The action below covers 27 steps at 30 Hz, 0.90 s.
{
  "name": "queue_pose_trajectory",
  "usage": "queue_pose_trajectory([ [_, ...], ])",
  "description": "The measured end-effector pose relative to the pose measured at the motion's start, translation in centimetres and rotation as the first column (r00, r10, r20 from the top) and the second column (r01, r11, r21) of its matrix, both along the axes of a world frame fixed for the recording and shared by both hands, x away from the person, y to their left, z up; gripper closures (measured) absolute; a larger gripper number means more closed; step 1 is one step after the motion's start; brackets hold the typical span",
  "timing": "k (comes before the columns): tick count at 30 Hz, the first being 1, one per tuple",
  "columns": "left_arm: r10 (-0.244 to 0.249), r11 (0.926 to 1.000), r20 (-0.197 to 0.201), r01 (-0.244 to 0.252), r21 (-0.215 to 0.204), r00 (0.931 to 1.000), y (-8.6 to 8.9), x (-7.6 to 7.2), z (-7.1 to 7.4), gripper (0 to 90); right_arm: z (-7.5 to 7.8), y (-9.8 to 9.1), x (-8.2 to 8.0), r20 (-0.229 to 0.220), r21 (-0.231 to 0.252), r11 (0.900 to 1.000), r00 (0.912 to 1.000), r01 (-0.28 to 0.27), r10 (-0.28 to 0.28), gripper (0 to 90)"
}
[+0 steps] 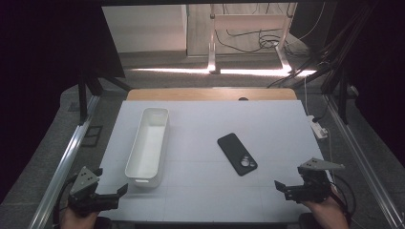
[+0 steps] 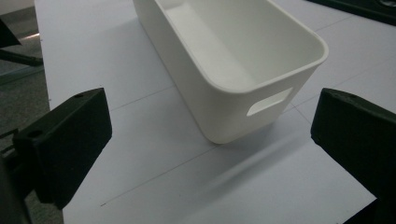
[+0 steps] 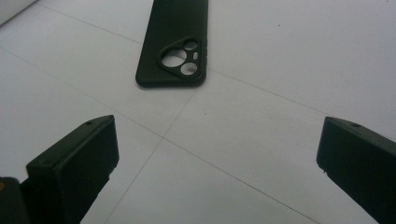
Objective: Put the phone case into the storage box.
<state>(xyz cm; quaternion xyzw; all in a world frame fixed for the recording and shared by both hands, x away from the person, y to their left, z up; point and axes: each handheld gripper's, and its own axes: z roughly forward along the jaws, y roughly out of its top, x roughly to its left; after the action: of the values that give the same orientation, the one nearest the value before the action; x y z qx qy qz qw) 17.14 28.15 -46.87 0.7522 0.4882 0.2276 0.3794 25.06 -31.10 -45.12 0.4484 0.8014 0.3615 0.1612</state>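
I had both grippers wide open and empty. My left gripper [image 1: 121, 190] sat just short of the white bin [image 1: 148, 145]; my right gripper [image 1: 278, 185] faced the black phone [image 1: 237, 153], lying back-up mid-table [image 1: 200, 191]. I could read no writing on either.

A: State the colours at the centre of the frame.
B: The table cover [image 1: 205, 191] is plain pale grey-white with faint thin grid lines. The bin [image 1: 148, 145], centre left, is solid white. The phone case [image 1: 237, 153], centre right, is matte black.
A: Lower corners?
B: The left gripper [image 1: 122, 189] and the right gripper [image 1: 279, 186] are black, each with a grey plate.
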Motion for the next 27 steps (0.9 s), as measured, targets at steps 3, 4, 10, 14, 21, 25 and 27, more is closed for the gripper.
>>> queue_pose_trajectory([
  [3,-0.002,1.0,0.001,0.002,-0.005,1.0,0.05,-0.02,0.01,0.0,0.01,0.0,-0.02,0.001,0.0,1.0,1.0,0.002,-0.002,0.0],
  [4,-0.003,1.0,0.001,0.003,-0.006,1.0,0.06,-0.01,0.0,0.0,0.01,0.0,-0.02,0.001,0.0,1.0,1.0,0.002,-0.002,0.0],
  [10,-0.015,0.9998,0.002,0.015,-0.013,0.9999,0.09,-0.01,-0.01,0.0,-0.05,0.02,0.1,-0.013,-0.001,1.0,0.9999,0.004,-0.004,0.0],
  [14,-0.023,0.9997,0.002,0.023,-0.01,0.9997,0.09,-0.01,-0.02,0.0,-0.08,0.05,0.16,-0.018,-0.005,1.0,0.9998,-0.002,0.002,0.0],
  [21,-0.024,0.9992,-0.004,0.024,-0.032,0.9997,0.32,0.0,-0.06,0.0,-0.04,0.19,0.17,-0.019,-0.008,0.9999,0.9998,-0.011,0.011,0.0],
  [25,-0.025,0.9993,-0.003,0.025,-0.029,0.9997,0.31,-0.07,-0.05,0.0,-0.01,0.31,0.22,-0.023,-0.011,0.9998,0.9996,-0.018,0.018,0.0],
  [27,-0.025,0.9993,-0.003,0.025,-0.027,0.9997,0.29,-0.08,-0.05,0.0,-0.03,0.37,0.3,-0.029,-0.01,0.9996,0.9993,-0.026,0.026,0.0],
])
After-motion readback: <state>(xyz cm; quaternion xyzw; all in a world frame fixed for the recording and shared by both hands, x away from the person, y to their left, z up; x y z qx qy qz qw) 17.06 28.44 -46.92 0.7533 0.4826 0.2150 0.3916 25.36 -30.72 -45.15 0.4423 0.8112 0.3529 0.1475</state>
